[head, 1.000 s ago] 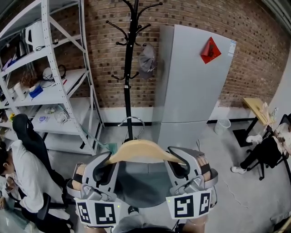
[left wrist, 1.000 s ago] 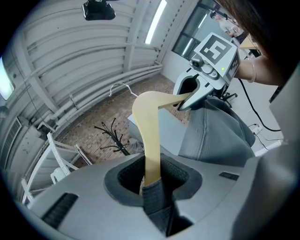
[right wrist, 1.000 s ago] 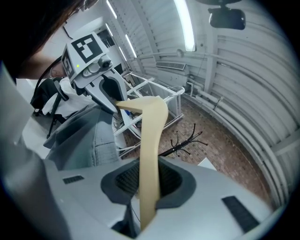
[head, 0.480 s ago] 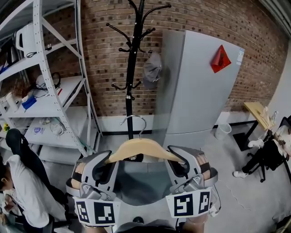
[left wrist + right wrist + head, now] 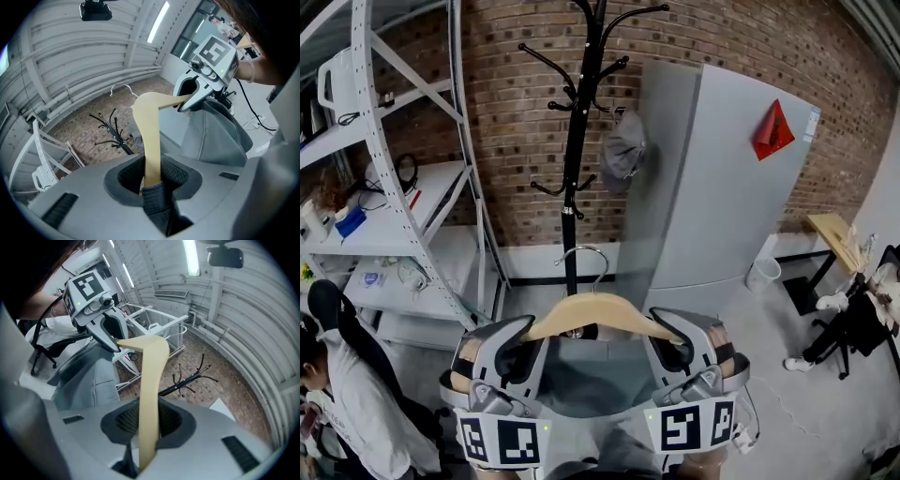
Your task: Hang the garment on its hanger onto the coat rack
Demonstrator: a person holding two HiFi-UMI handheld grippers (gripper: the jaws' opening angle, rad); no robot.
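A pale wooden hanger (image 5: pixel 600 315) with a metal hook (image 5: pixel 581 253) carries a grey garment (image 5: pixel 581 380) that hangs between my two grippers. My left gripper (image 5: pixel 523 330) is shut on the hanger's left arm (image 5: pixel 151 140), with a fold of the garment (image 5: pixel 215 136) under it. The hanger's right arm (image 5: pixel 150 394) is clamped in my right gripper (image 5: pixel 664 324). The hanger is held level, hook upward. The black coat rack (image 5: pixel 578 141) stands straight ahead against the brick wall, beyond the hook and apart from it. A grey cap (image 5: pixel 623 150) hangs on one of its right pegs.
A white metal shelving unit (image 5: pixel 403 187) with small items stands to the left of the rack. A tall grey cabinet (image 5: pixel 722 187) stands close on its right. A seated person (image 5: pixel 347 403) is at lower left, another person (image 5: pixel 853 319) and a small table (image 5: pixel 830 230) at far right.
Both grippers have carried the hanger and garment forward toward the coat rack. The rack and cabinet now look nearer and the shelving has slid left. The grips are unchanged.
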